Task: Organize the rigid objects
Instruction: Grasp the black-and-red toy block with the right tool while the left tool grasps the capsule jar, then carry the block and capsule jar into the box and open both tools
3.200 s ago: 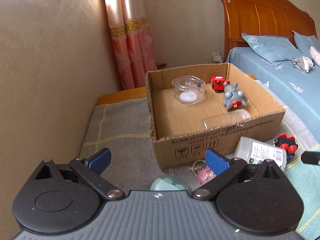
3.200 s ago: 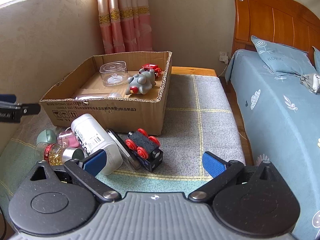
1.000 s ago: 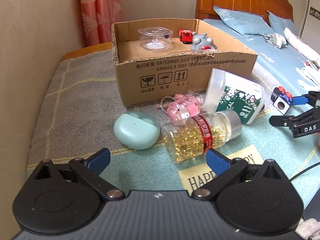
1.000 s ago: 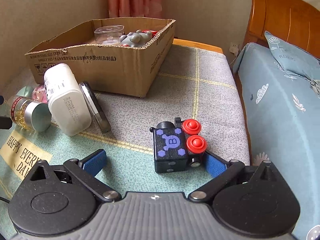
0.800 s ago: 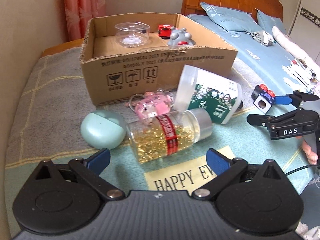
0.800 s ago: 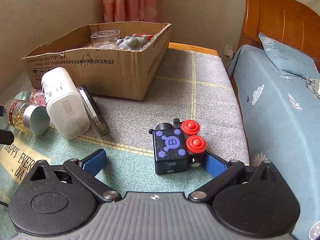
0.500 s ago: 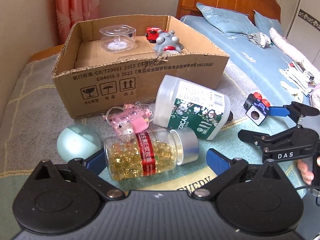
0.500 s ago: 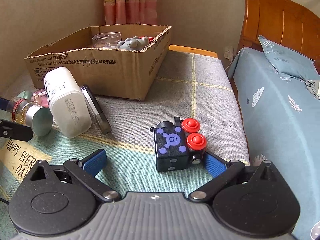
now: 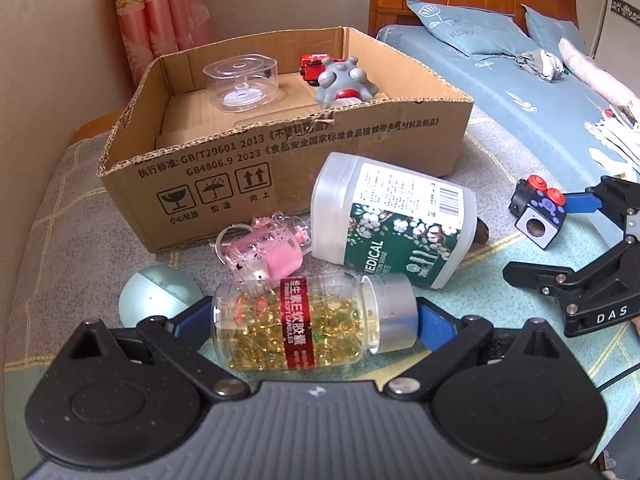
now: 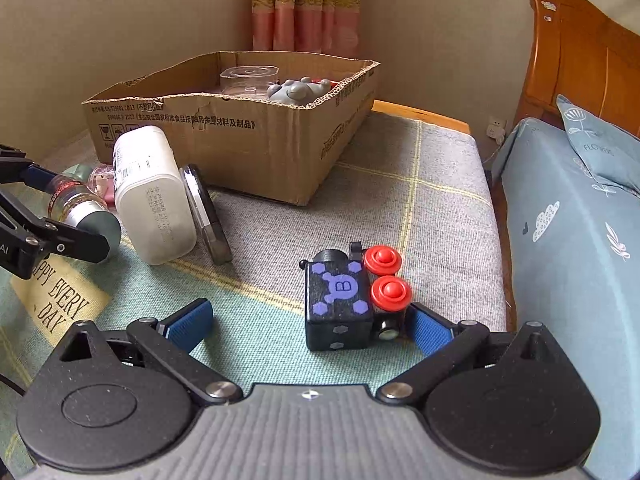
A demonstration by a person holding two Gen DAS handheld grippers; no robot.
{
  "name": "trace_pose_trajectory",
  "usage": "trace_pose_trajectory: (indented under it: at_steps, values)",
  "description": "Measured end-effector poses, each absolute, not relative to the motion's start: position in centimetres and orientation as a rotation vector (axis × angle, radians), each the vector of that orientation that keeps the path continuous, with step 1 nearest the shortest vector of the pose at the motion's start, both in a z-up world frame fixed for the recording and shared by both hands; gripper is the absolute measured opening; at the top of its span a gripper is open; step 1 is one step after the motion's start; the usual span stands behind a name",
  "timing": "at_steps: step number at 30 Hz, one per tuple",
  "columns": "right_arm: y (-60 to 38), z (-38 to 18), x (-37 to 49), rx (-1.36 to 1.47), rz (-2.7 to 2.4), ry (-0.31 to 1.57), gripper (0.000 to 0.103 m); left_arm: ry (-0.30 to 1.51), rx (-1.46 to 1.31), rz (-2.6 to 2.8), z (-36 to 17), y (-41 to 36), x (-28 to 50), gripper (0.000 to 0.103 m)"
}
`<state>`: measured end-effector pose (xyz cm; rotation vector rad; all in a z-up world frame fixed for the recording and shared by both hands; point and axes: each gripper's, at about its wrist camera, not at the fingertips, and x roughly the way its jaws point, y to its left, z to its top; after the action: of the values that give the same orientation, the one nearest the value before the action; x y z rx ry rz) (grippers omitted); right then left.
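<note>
A clear bottle of yellow capsules point(image 9: 304, 322) with a silver cap lies on its side between the fingers of my left gripper point(image 9: 312, 320), which is open around it; whether the pads touch it I cannot tell. My right gripper point(image 10: 304, 320) is open. A black toy train point(image 10: 344, 300) with red wheels sits between its fingers, against the right pad, and also shows in the left wrist view point(image 9: 538, 216). The cardboard box point(image 9: 280, 172) behind holds a clear plastic case point(image 9: 240, 82), a grey toy point(image 9: 344, 80) and a red toy car point(image 9: 312, 65).
A white medical swab jar point(image 9: 392, 228) lies on its side by the box, with a pink keychain charm point(image 9: 268, 254) and a mint round case point(image 9: 160, 296) nearby. A flat round metal-rimmed object point(image 10: 206, 214) leans against the jar. A bed point(image 10: 580, 220) stands to the right.
My left gripper has moved forward and down until the capsule bottle lies between its fingers. My right gripper has barely moved, with the toy train still by its right pad.
</note>
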<state>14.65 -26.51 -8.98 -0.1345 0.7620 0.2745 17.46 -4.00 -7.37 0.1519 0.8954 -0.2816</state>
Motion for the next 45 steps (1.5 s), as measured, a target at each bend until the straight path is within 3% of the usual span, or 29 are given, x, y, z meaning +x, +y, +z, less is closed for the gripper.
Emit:
trace_pose_trajectory:
  at_steps: [9,18,23,33,45]
  values:
    - [-26.8,-8.7,15.8,-0.166,0.280,0.770,0.100,0.897,0.173,-0.278,-7.3,-4.6,17.6,0.099]
    - [-27.1,-8.0,16.0,-0.169,0.237,0.790,0.075,0.896,0.204,-0.288,-7.1,-4.5,17.6,0.094]
    - [-27.2,-7.6,16.1,-0.147,0.208,0.810,0.056,0.904,0.205,-0.309,-7.1,-4.4,17.3,0.094]
    - [-27.6,-6.4,15.5,-0.124,0.203,0.829,0.055,0.893,0.238,-0.346,-5.4,-3.9,16.2,0.094]
    - [-26.7,-1.1,14.4,-0.165,0.273,0.763,0.055,0.805,0.246,-0.337,-1.0,-2.7,15.2,0.094]
